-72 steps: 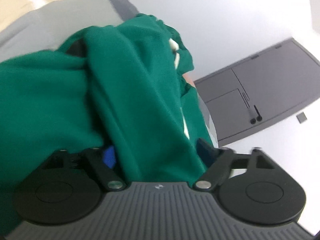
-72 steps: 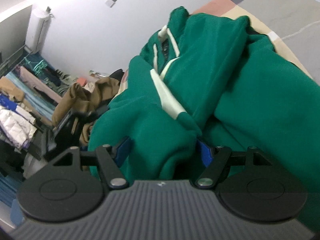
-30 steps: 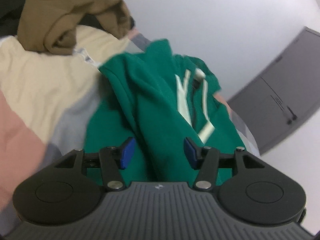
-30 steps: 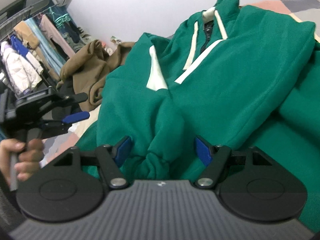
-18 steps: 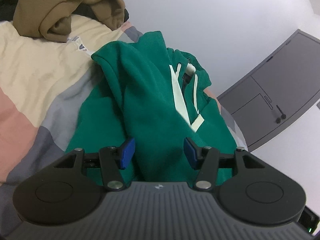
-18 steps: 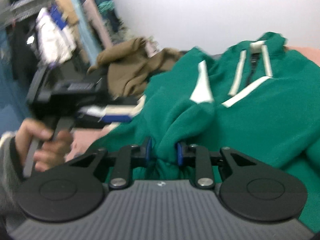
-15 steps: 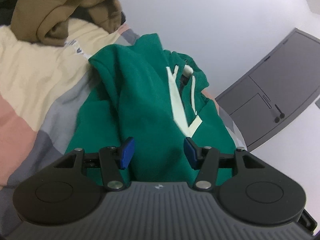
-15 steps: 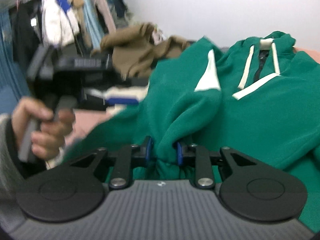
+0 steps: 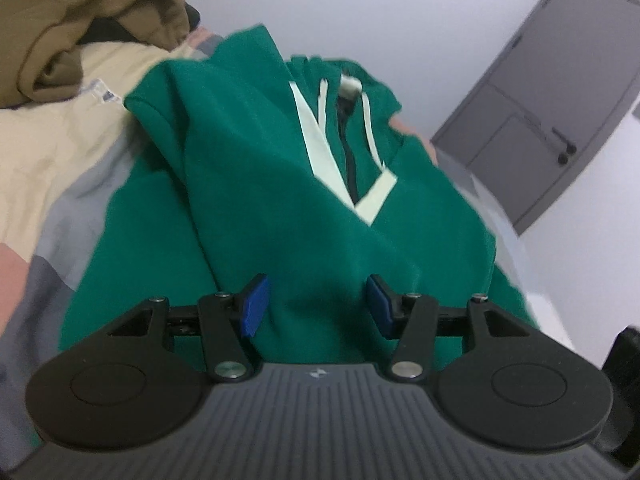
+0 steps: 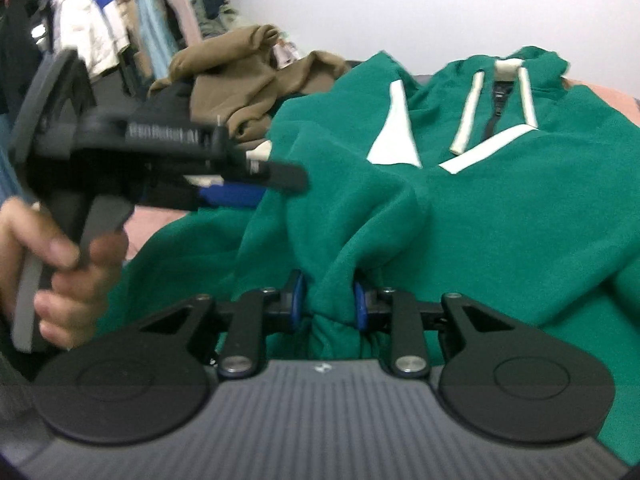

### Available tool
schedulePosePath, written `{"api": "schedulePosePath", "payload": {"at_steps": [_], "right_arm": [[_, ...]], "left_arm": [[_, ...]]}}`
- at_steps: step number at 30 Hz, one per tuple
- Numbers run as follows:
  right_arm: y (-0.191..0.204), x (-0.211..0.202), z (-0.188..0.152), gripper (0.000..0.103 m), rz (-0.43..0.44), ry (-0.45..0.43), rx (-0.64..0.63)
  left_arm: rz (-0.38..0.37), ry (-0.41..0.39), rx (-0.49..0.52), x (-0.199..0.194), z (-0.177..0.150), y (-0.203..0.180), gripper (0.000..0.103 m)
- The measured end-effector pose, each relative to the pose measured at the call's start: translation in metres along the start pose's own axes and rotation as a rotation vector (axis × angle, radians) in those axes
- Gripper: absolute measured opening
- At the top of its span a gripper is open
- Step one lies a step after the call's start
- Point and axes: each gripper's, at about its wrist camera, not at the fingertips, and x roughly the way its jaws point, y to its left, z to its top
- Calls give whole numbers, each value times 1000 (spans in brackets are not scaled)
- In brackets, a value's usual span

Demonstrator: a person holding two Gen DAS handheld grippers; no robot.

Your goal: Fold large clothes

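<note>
My right gripper [image 10: 327, 300] pinches a bunched fold of the green hoodie [image 10: 460, 216]; its blue pads have just eased apart a little, yet they press the cloth from both sides. My left gripper [image 9: 316, 304] stands about half open above the hoodie [image 9: 260, 200], fabric lying between the pads without either one pressing it. From the right wrist view a hand [image 10: 60, 276] grips that left tool's handle. The hoodie lies spread on a patchwork bedspread [image 9: 48, 152], white drawstrings [image 10: 468, 120] at the collar, with a brown garment [image 10: 244, 76] heaped beyond it.
</note>
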Motion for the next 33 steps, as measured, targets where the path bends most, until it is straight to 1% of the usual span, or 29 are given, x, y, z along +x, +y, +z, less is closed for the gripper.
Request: {"api": "schedulePosePath", "payload": {"at_steps": [1, 3, 5, 6, 10, 12, 14, 15, 17, 19, 21, 24, 27, 30, 33], "right_arm": [[-2, -3, 1, 35, -16, -1, 10], [-5, -11, 2, 46, -38, -11, 32], [-10, -21, 5, 52, -56, -31, 56], [-12, -23, 7, 53, -70, -43, 66], [-14, -39, 12, 53, -85, -127, 81], [-11, -39, 14, 53, -77, -141, 67], [-8, -31, 11, 52, -73, -119, 45], [-7, -26, 9, 49, -75, -97, 35], [-5, -11, 4, 47, -84, -43, 14], [-6, 0, -2, 47, -92, -4, 3], [-10, 6, -6, 47, -103, 14, 7], [-16, 5, -6, 47, -93, 19, 45], [-18, -6, -4, 47, -100, -6, 68], [-20, -25, 1, 47, -115, -66, 96], [-26, -39, 14, 47, -135, -105, 110]], "left_arm": [[5, 11, 11, 3, -2, -2, 58], [26, 36, 52, 11, -6, -7, 58], [57, 58, 91, 19, -10, -12, 58], [72, 67, 107, 22, -12, -13, 58], [106, 78, 149, 30, -18, -18, 58], [106, 75, 146, 30, -18, -18, 58], [98, 67, 135, 28, -19, -16, 59], [95, 62, 130, 27, -20, -15, 59], [98, 54, 130, 25, -19, -16, 59], [103, 39, 136, 20, -19, -19, 60], [109, 27, 144, 13, -20, -23, 62], [107, -2, 159, -1, -20, -30, 62], [97, -49, 163, -17, -18, -38, 62], [68, -105, 173, -33, -12, -47, 62], [79, -129, 208, -36, 1, -62, 62]]}}
